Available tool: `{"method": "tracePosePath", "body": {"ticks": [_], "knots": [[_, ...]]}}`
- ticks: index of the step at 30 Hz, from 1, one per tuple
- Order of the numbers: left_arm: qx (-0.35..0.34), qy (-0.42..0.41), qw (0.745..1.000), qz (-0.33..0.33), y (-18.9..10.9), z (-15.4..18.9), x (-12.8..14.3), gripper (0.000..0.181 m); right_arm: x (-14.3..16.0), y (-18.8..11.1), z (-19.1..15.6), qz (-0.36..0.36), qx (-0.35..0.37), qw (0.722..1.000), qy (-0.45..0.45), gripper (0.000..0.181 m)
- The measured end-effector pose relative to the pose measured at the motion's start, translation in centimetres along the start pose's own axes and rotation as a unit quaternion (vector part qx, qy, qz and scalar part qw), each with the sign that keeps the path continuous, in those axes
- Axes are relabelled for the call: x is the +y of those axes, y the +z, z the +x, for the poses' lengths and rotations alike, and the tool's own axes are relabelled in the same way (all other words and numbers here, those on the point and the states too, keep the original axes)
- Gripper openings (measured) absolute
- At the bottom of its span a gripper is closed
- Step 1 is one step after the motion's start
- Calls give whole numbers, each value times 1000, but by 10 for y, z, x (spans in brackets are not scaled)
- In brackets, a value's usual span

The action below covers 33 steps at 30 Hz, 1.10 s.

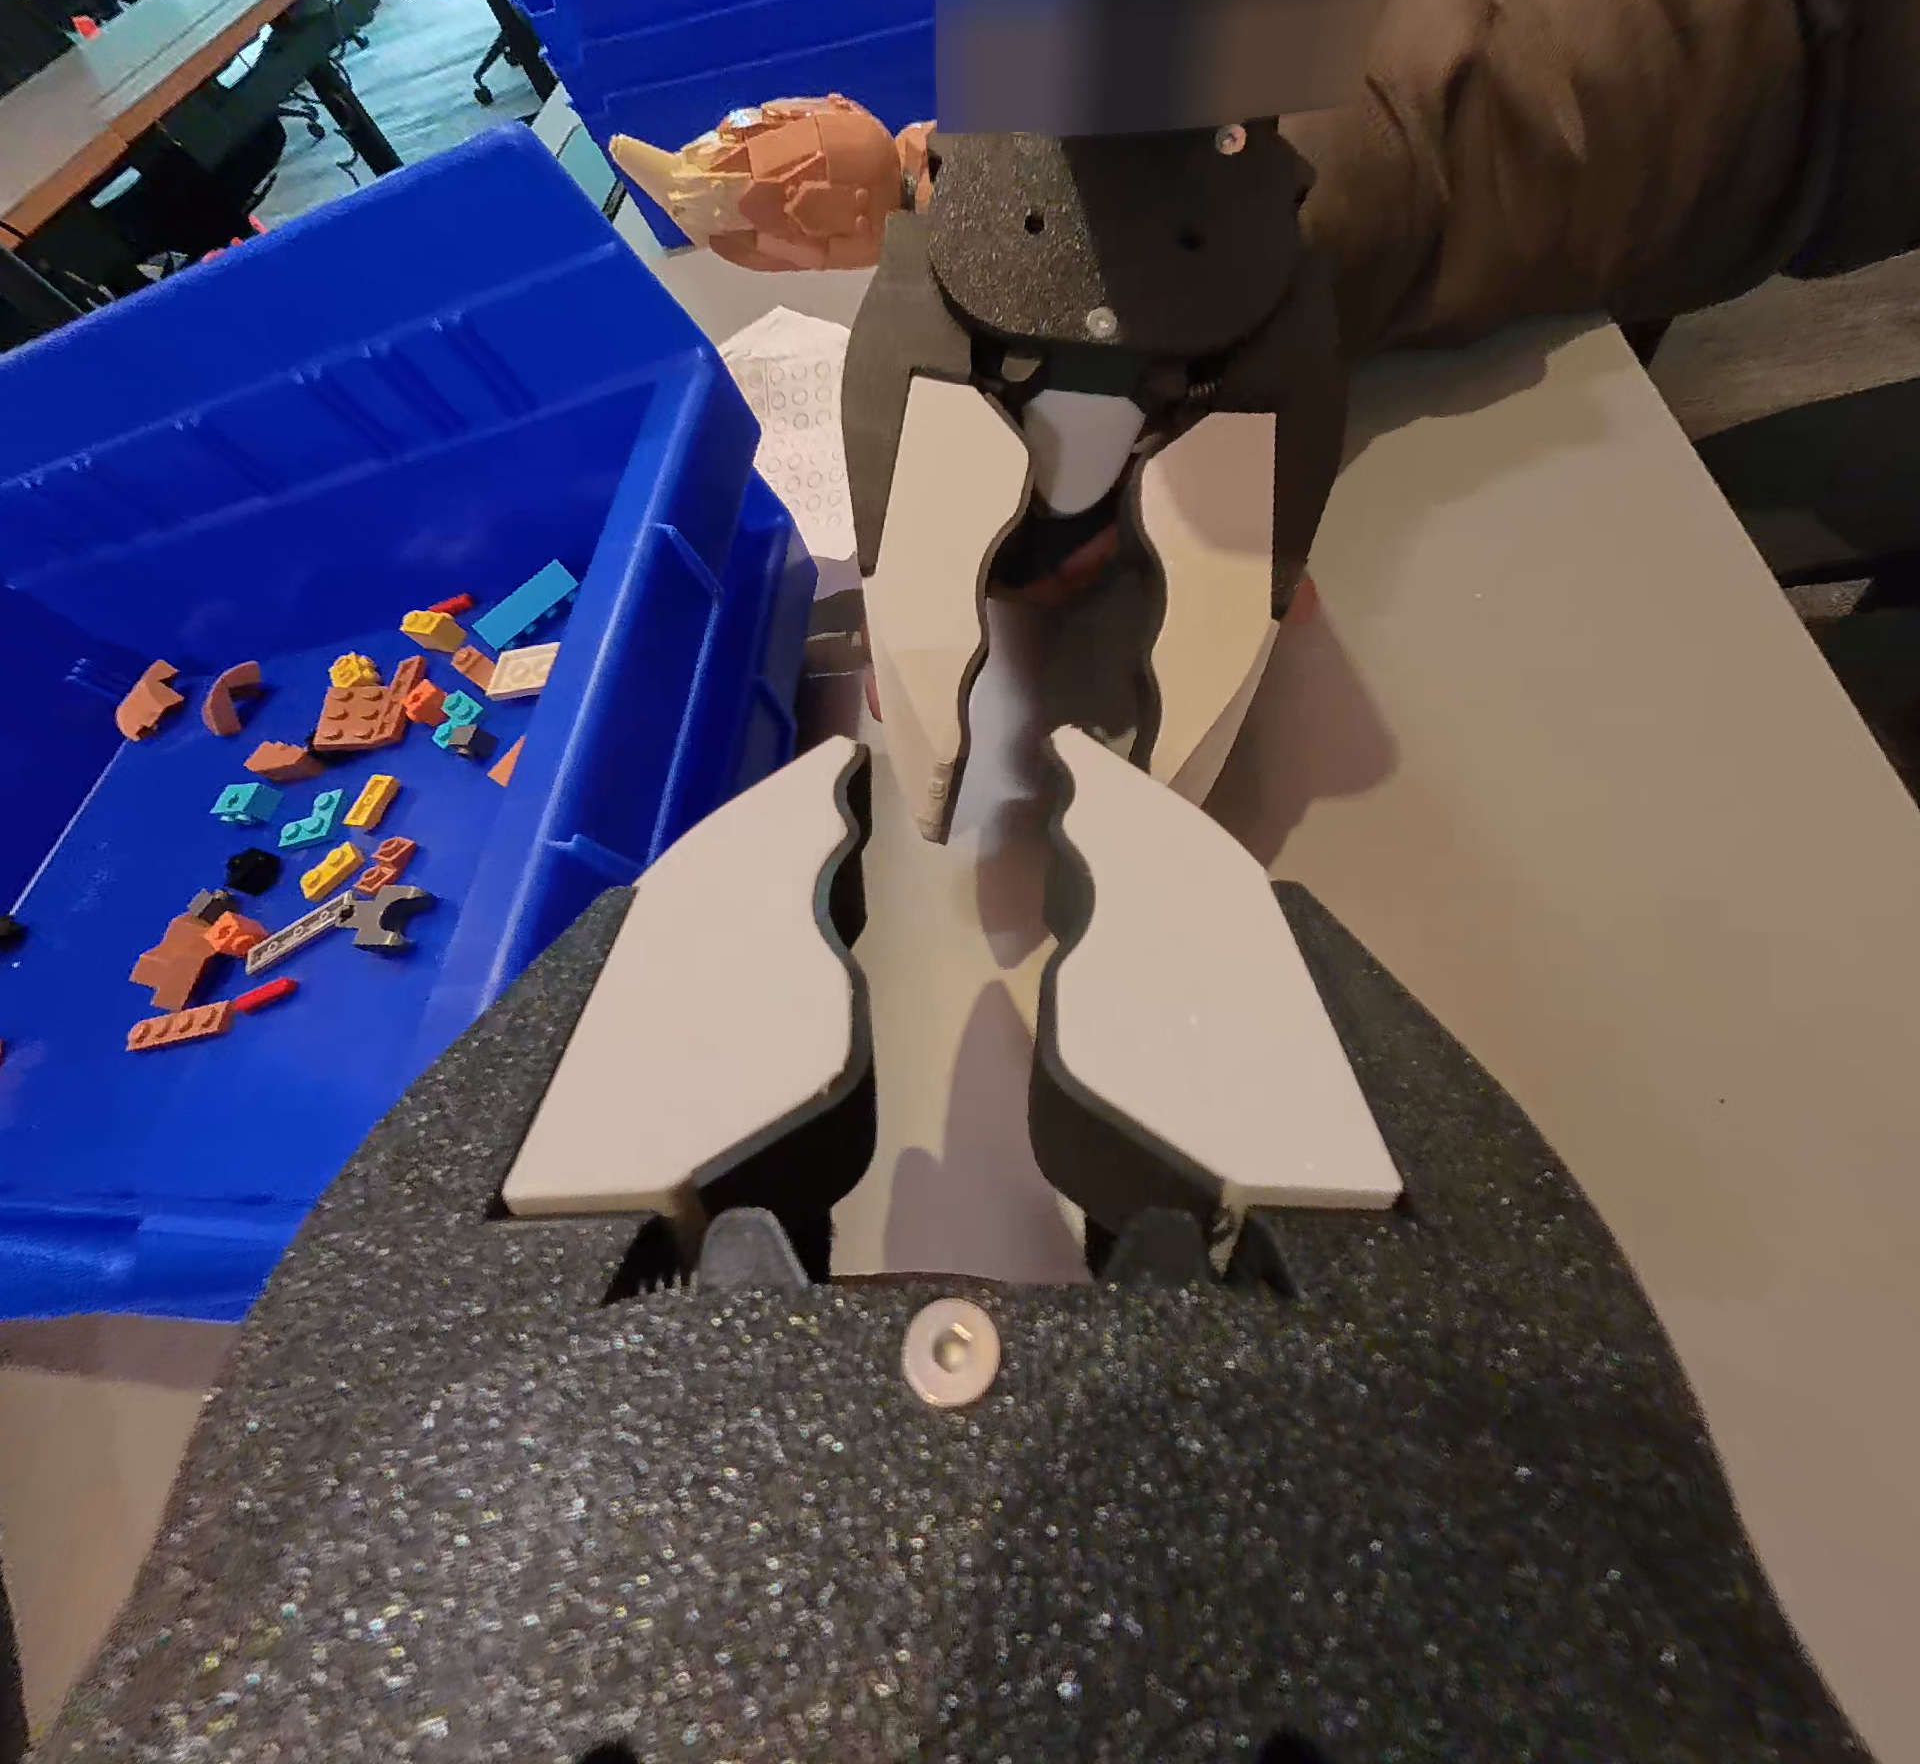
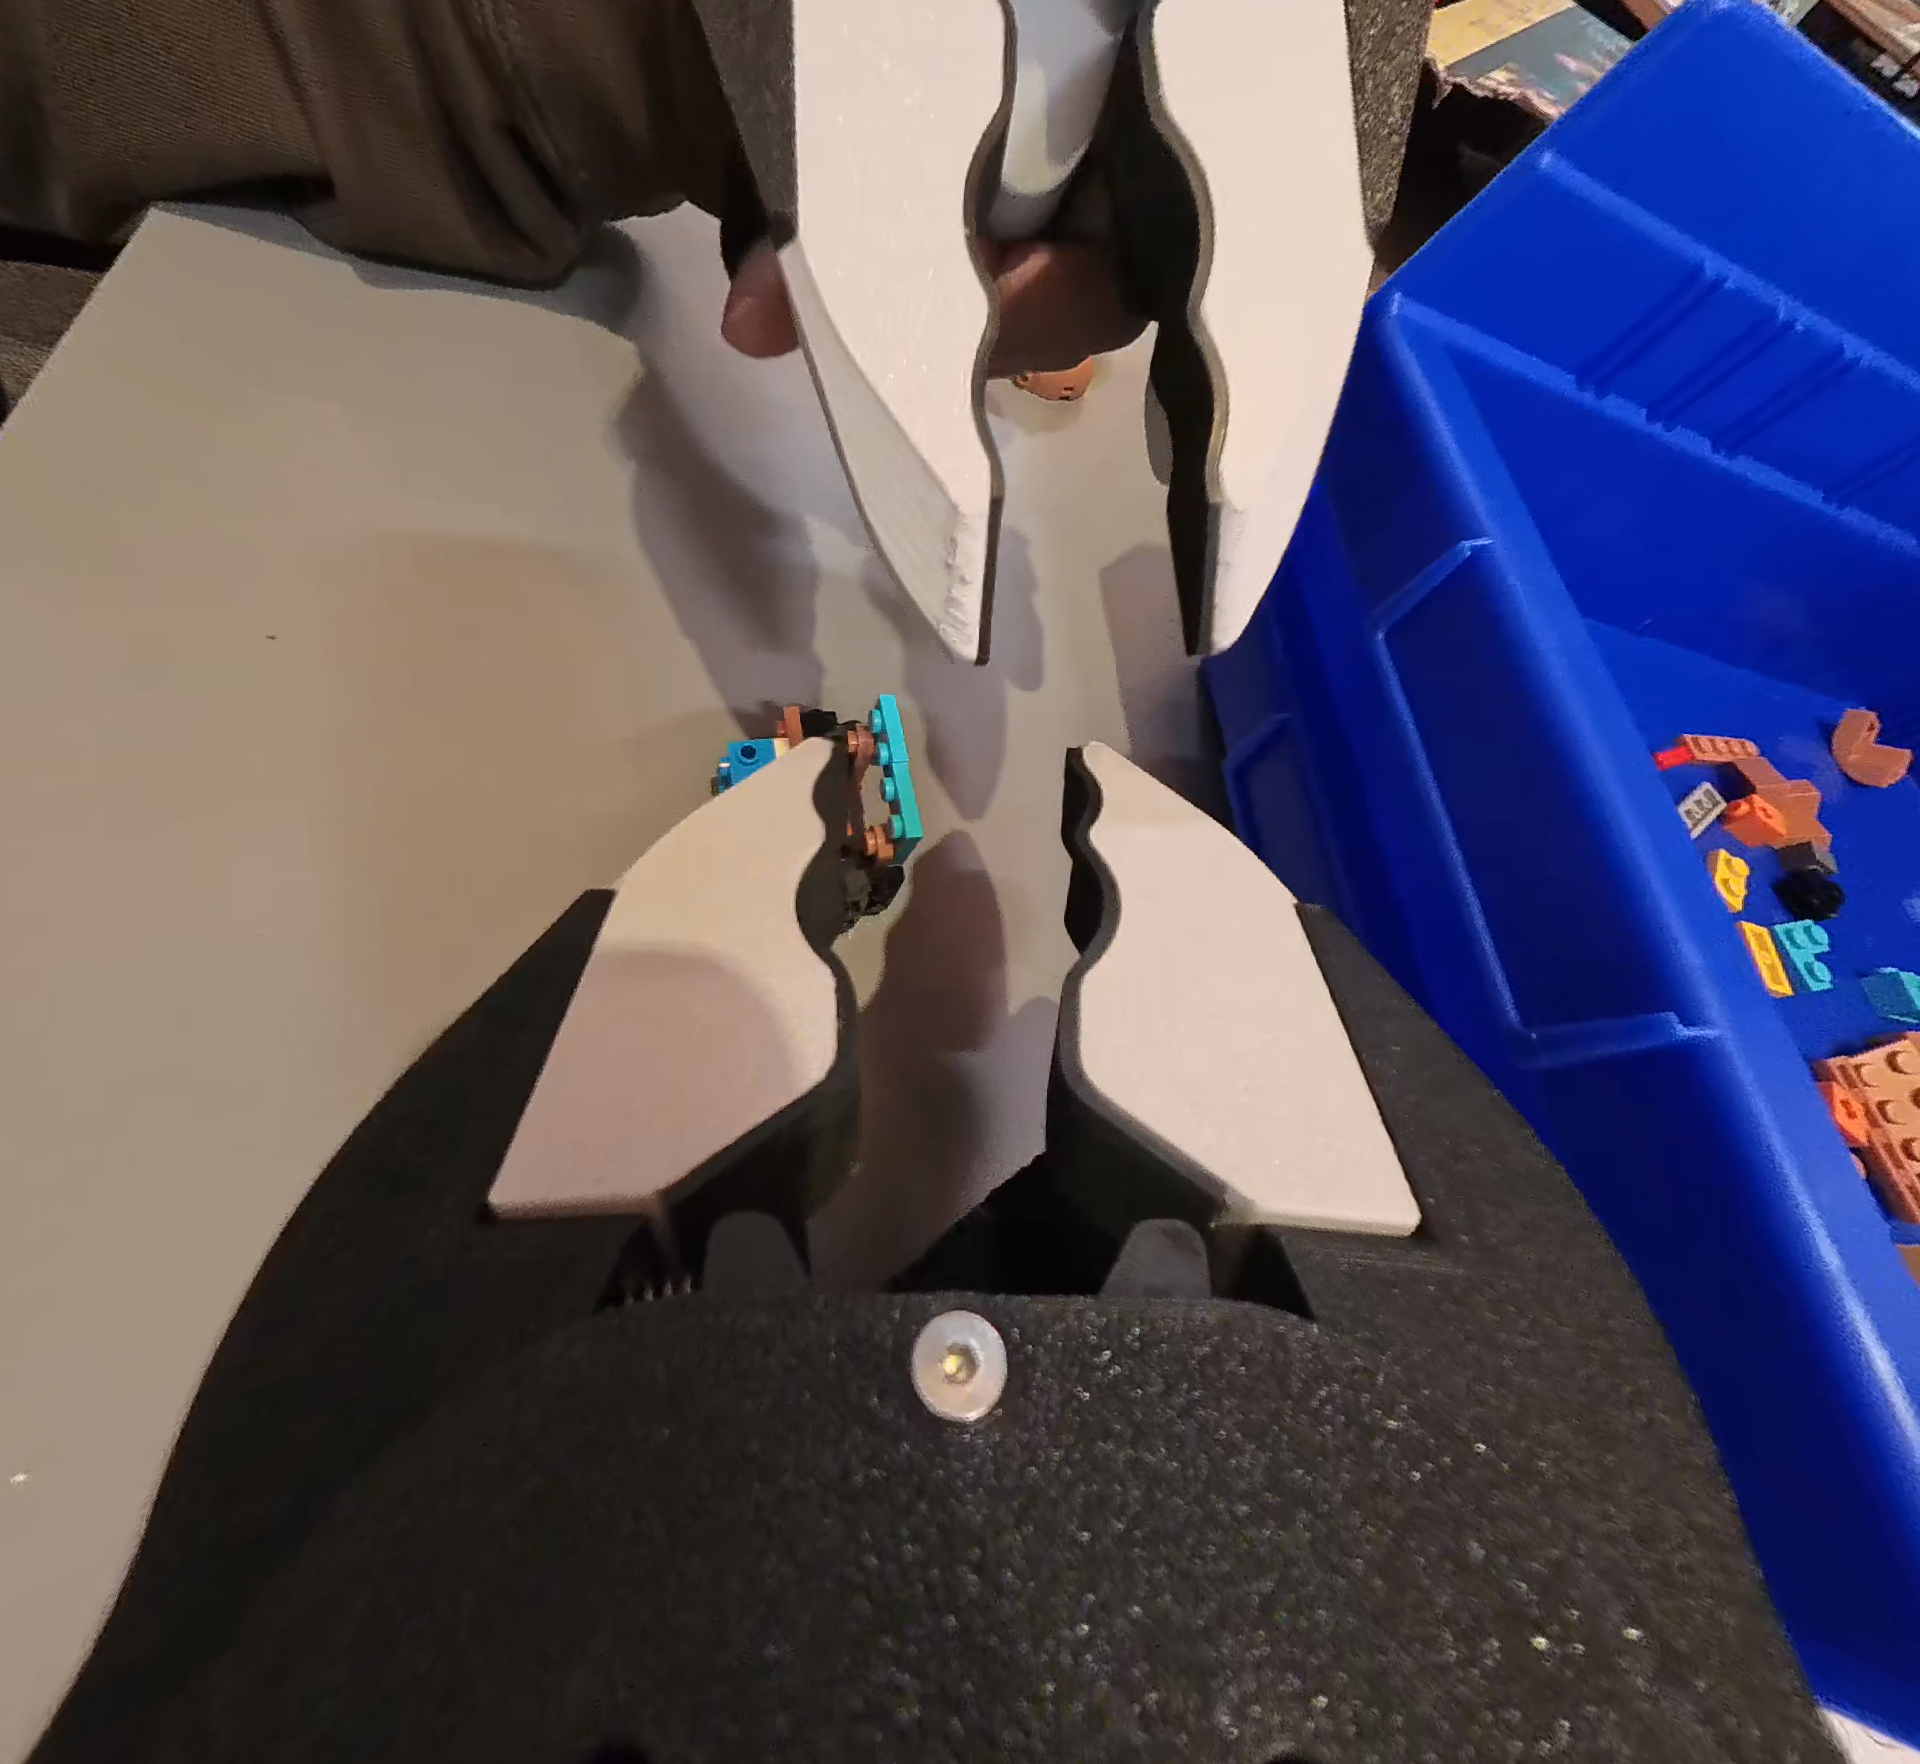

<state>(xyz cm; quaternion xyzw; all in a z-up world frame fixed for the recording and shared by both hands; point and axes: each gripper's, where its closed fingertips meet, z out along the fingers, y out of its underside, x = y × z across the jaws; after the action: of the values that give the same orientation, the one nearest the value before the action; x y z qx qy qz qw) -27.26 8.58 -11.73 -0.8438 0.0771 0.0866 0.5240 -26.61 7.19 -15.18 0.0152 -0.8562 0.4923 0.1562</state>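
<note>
Two open grippers face each other over a grey table beside a blue bin.

The left gripper [image 1: 956, 758] and the right gripper [image 2: 951, 758] both hold their jaws apart, gripping nothing. A small teal-and-brown brick piece [image 2: 873, 795] lies on the table [image 2: 312, 623], touching the right gripper's left finger [image 2: 717, 883]. Loose bricks [image 1: 312, 800] lie in the blue bin [image 1: 623, 519] alongside.

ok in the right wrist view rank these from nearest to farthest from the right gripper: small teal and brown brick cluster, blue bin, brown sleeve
From the right gripper:
1. Teal and brown brick cluster, on the table beside the gripper's left fingertip.
2. Blue bin, to the right, holding loose bricks.
3. Brown sleeve, far upper left, behind the left gripper.
</note>
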Motion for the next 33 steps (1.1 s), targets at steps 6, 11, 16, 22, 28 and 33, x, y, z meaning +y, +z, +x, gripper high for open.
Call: {"method": "tracePosePath", "body": {"ticks": [6, 11, 16, 22, 28, 33], "knots": [[29, -35, 999, -16, -4, 5, 4, 34, -3, -2, -6, 14, -32, 999, 28, 42], [65, -61, 994, -66, -12, 16, 17, 36, -1, -1, -4, 11, -32, 999, 39, 43], [71, -92, 984, -138, -13, 20, 38, 35, 4, 2, -7, -2, -40, 998, 45, 41], [91, -128, 971, -178, -10, 28, 53, 35, 17, 9, -9, -43, -43, 996, 58, 26], [94, -162, 963, -195, -4, 29, 63, 35, 19, 8, -2, -46, -19, 997, 58, 6], [74, -191, 961, -187, -1, 20, 63, 36, 4, -3, 16, -1, 32, 998, 58, 5]]}}
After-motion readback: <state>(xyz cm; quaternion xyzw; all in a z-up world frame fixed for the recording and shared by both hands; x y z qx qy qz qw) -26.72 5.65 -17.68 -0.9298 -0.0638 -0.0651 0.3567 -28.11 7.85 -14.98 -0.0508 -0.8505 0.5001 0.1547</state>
